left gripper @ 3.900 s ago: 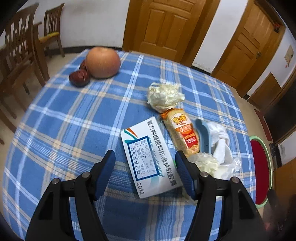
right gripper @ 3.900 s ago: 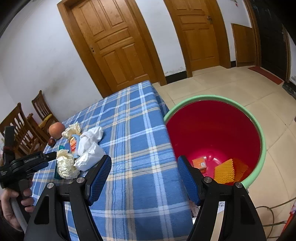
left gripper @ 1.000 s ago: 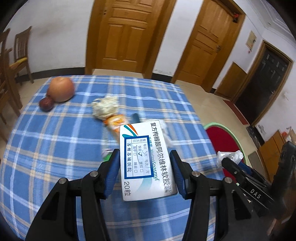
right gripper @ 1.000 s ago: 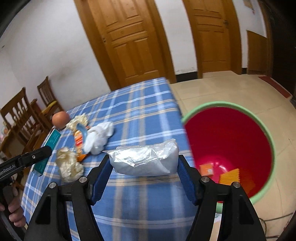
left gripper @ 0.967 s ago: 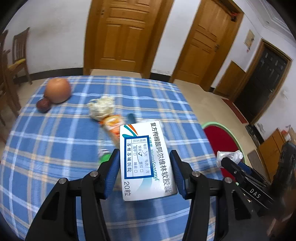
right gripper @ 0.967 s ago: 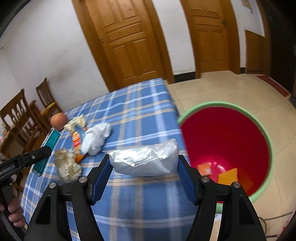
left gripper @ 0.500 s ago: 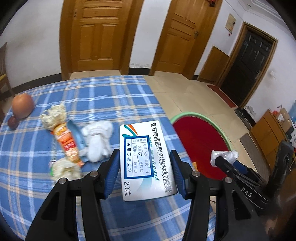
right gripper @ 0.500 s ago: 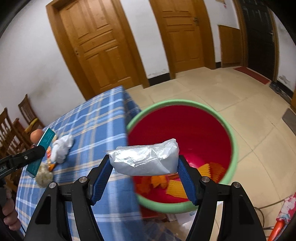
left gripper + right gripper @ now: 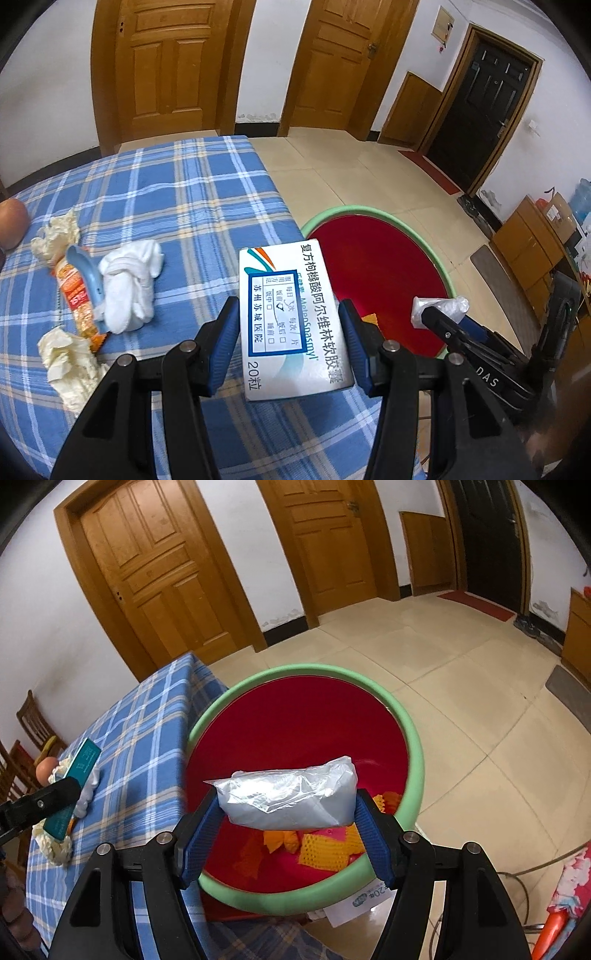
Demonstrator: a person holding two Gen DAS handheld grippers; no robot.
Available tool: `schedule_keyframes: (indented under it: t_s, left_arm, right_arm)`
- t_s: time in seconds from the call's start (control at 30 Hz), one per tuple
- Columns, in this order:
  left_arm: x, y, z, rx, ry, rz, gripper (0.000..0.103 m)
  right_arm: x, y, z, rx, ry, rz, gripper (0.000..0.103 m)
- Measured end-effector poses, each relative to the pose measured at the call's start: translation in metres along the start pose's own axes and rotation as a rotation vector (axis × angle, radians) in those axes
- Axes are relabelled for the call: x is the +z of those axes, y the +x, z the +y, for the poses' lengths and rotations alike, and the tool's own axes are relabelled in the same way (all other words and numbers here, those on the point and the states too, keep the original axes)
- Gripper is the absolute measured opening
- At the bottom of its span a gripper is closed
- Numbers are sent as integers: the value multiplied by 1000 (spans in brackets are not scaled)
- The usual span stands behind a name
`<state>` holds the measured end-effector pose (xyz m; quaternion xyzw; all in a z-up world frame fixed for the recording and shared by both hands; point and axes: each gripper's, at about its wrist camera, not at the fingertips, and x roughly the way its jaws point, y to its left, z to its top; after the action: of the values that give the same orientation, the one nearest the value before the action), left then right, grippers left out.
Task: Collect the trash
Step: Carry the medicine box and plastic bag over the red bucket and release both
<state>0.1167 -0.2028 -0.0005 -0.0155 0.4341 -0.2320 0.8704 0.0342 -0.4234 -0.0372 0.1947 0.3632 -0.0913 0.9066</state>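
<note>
The right gripper [image 9: 288, 814], clamped on the plastic packet [image 9: 290, 799], hangs over the red bin [image 9: 306, 675] at frame centre, the packet's long axis crosswise. The left gripper [image 9: 290, 326], clamped on the medicine box [image 9: 288, 310], sits over the table [image 9: 192, 192], bin to its right.

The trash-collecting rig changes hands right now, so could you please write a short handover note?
Right gripper: shut on plastic bag, held above the red bin.
Left gripper: shut on medicine box, over the table edge beside the bin.
Done: orange scraps lie in the bin.
Left: drop both items, then fetch two crumpled tissues, snack wrapper and white wad. The fruit is probably not trash.
</note>
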Motion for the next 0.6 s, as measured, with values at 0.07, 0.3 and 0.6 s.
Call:
schedule_keyframes:
  t_s: [0.07, 0.3, 0.6]
  left_arm:
    - [1, 5, -2, -3, 5, 5, 54]
    - [3, 19, -15, -14, 25, 24, 54]
    - [11, 35, -40, -54, 78, 21, 54]
  right_arm:
    - [0, -1, -2, 0, -2, -2, 75]
    - [3, -6, -7, -2, -1, -22, 77]
    - [4, -26, -23, -29, 31, -58, 77]
